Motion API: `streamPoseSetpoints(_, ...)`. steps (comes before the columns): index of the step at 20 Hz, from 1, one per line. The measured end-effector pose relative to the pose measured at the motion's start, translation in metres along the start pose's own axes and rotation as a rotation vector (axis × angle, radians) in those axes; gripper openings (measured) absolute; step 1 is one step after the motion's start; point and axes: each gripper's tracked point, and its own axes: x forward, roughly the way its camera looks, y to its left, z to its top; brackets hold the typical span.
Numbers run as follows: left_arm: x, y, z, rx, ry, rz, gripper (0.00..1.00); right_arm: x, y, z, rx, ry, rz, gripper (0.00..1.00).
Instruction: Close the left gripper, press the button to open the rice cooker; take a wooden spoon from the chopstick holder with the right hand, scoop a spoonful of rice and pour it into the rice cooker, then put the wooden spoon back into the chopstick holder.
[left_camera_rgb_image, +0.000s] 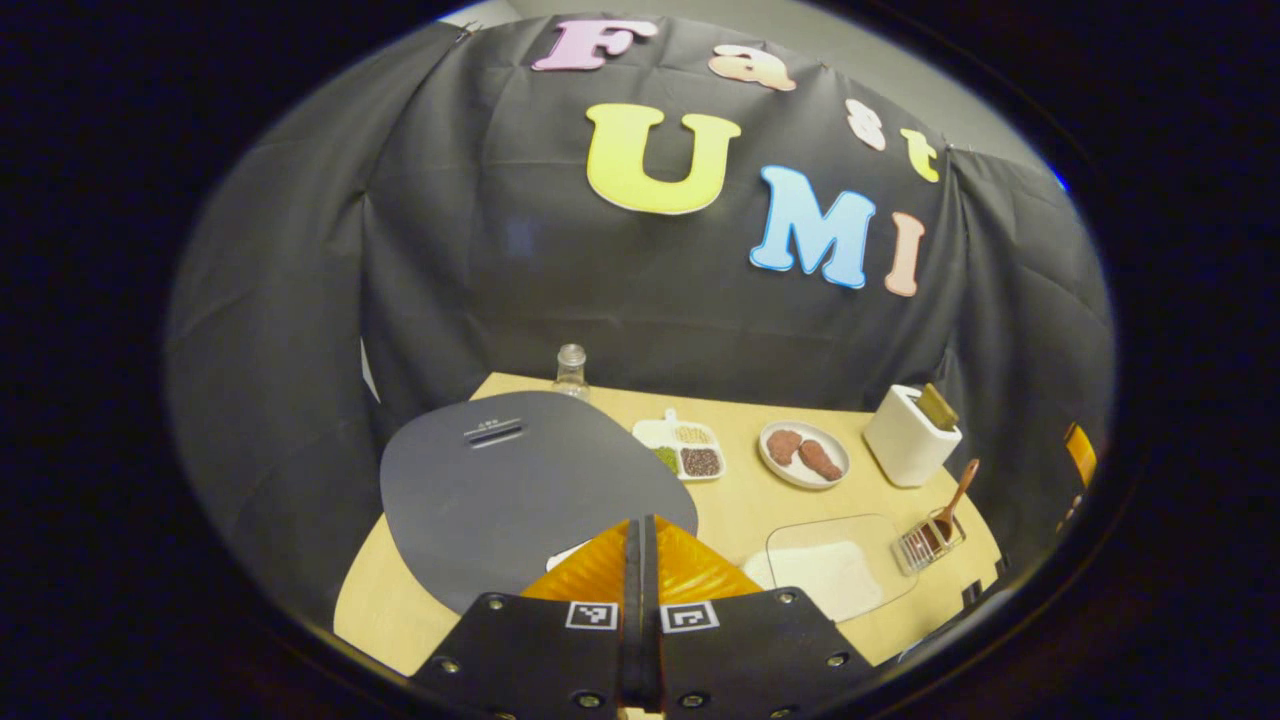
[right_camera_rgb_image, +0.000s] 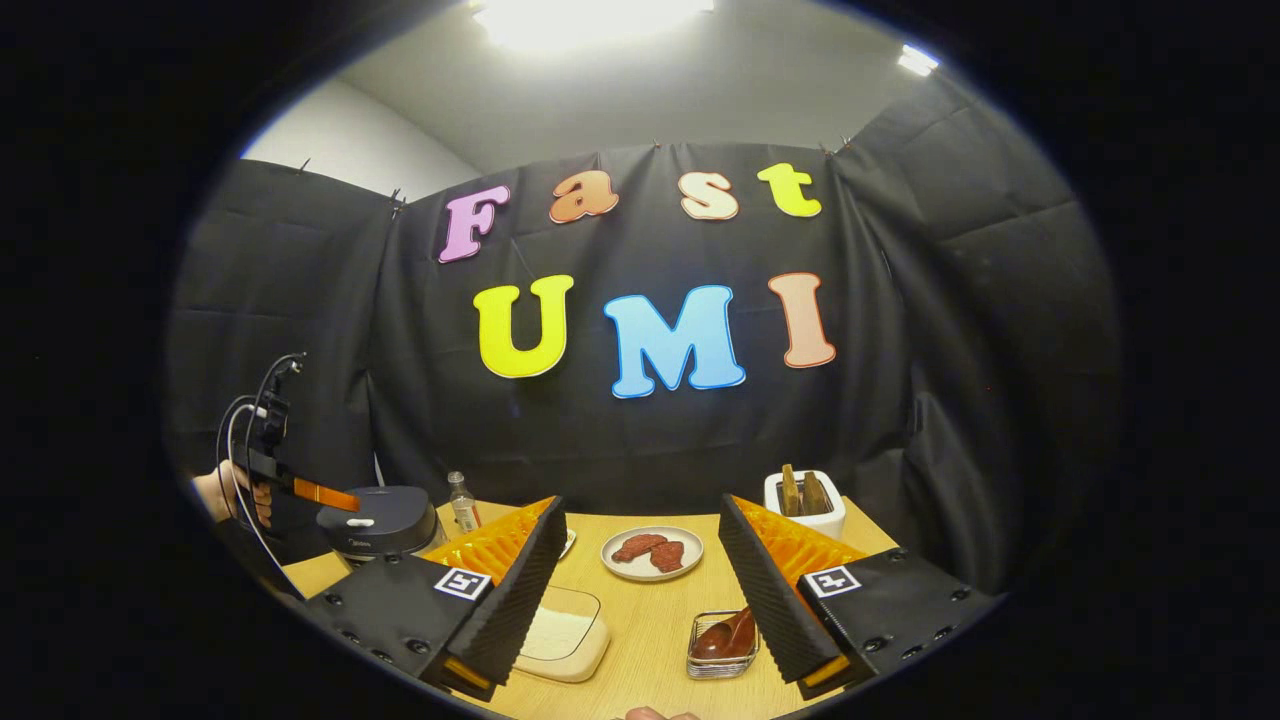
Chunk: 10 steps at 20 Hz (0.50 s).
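Left gripper view: left gripper (left_camera_rgb_image: 640, 545), jaws pressed together, hovers above the rice cooker (left_camera_rgb_image: 525, 490) lid at 9 o'clock, button press apparently pending; right gripper (right_camera_rgb_image: 640, 560) gapes wide, wooden spoon (left_camera_rgb_image: 955, 497) in chopstick holder (left_camera_rgb_image: 928, 542) at 4 o'clock

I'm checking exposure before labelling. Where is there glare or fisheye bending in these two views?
Right gripper view: a ceiling light blows out to white at the top, and a smaller one glares at upper right; the booth wall bows outward. Left gripper view: even, dimmer light, no blown highlights; the table edge curves, and the rice cooker lid looms large up close.
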Motion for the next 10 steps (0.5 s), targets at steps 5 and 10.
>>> streamPoseSetpoints(5,0.017,0.020,-0.018,-0.039,0.048,0.036,0.01,0.001,-0.001,-0.007,-0.015,0.007,-0.003,0.98)
streamPoseSetpoints(10,0.019,0.022,-0.024,-0.042,0.061,0.033,0.01,0.002,0.001,-0.015,-0.026,0.012,0.005,0.98)
